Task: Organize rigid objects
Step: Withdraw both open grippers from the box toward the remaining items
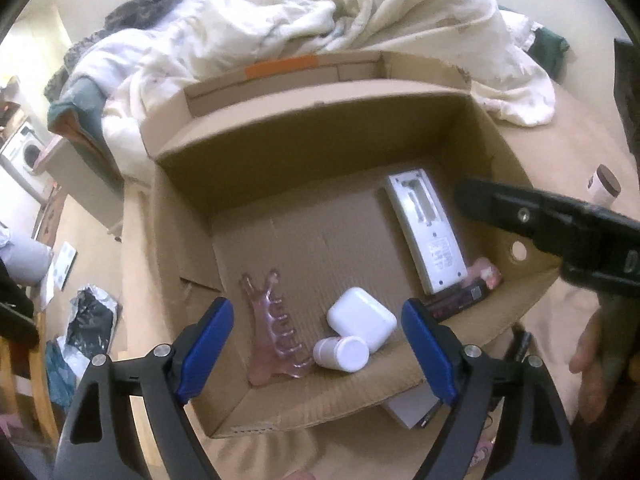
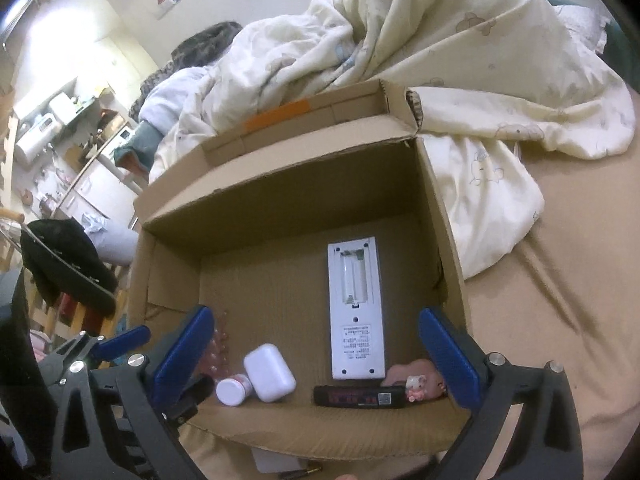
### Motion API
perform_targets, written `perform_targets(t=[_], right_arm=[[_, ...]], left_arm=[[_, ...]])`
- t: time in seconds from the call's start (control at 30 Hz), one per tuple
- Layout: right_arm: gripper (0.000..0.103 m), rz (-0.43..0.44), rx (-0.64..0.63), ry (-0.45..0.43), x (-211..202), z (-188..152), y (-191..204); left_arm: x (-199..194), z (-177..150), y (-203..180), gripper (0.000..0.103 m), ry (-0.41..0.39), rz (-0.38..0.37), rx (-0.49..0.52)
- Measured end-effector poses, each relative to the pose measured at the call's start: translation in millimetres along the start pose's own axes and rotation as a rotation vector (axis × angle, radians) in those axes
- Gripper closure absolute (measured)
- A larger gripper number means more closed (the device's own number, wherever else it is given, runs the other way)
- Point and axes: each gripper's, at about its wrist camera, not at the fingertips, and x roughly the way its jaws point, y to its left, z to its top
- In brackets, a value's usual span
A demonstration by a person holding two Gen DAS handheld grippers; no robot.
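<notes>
An open cardboard box (image 1: 280,132) (image 2: 280,176) stands on the bed. Inside lie a white remote (image 1: 426,232) (image 2: 356,312) face down, a white earbud case (image 1: 362,318) (image 2: 269,372), a small white bottle (image 1: 342,354) (image 2: 233,391), a pink hair claw (image 1: 274,332) (image 2: 220,344), a black flat item (image 1: 456,300) (image 2: 358,397) and a pink charm (image 1: 486,274) (image 2: 416,380). My left gripper (image 1: 318,354) is open and empty above the box's near edge. My right gripper (image 2: 316,360) is open and empty above the near wall; it also shows in the left wrist view (image 1: 560,232).
A crumpled cream duvet (image 1: 360,20) (image 2: 440,60) lies behind and right of the box. A small jar (image 1: 604,186) stands on the tan sheet at right. A white object (image 1: 412,404) lies under the box's near edge. Floor clutter and a washing machine (image 1: 24,156) are at left.
</notes>
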Motion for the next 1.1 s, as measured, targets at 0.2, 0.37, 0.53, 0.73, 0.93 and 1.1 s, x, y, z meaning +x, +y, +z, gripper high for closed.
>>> perform_targets(t=[0.2, 0.37, 0.53, 0.73, 0.93, 1.1], right_arm=[[0.0, -0.004, -0.003, -0.003, -0.6, 0.1, 2.6], [0.0, -0.003, -0.012, -0.018, -7.6, -3.0, 5.9], [0.0, -0.006, 0.003, -0.028, -16.9, -6.2, 5.1], [0.0, 0.027, -0.01, -0.037, -38.6, -16.7, 9.5], [0.0, 0.034, -0.009, -0.028, -55.0, -33.5, 11.2], [0.0, 0.038, 0.029, 0.003, -60.6, -47.3, 8.1]], left_arm=[[-6.8, 2.5, 8.5, 0.013, -0.035, 0.011, -0.034], [-10.9, 1.0, 13.1, 0.013, -0.047, 0.022, -0.046], [-25.8, -0.9, 20.6, 0.013, -0.082, 0.026, -0.072], [-50.9, -7.0, 25.9, 0.013, -0.101, 0.043, -0.029], [-64.7, -28.3, 37.7, 0.013, -0.045, 0.007, -0.114], [-66.8, -50.0, 42.3, 0.013, -0.009, 0.011, -0.147]])
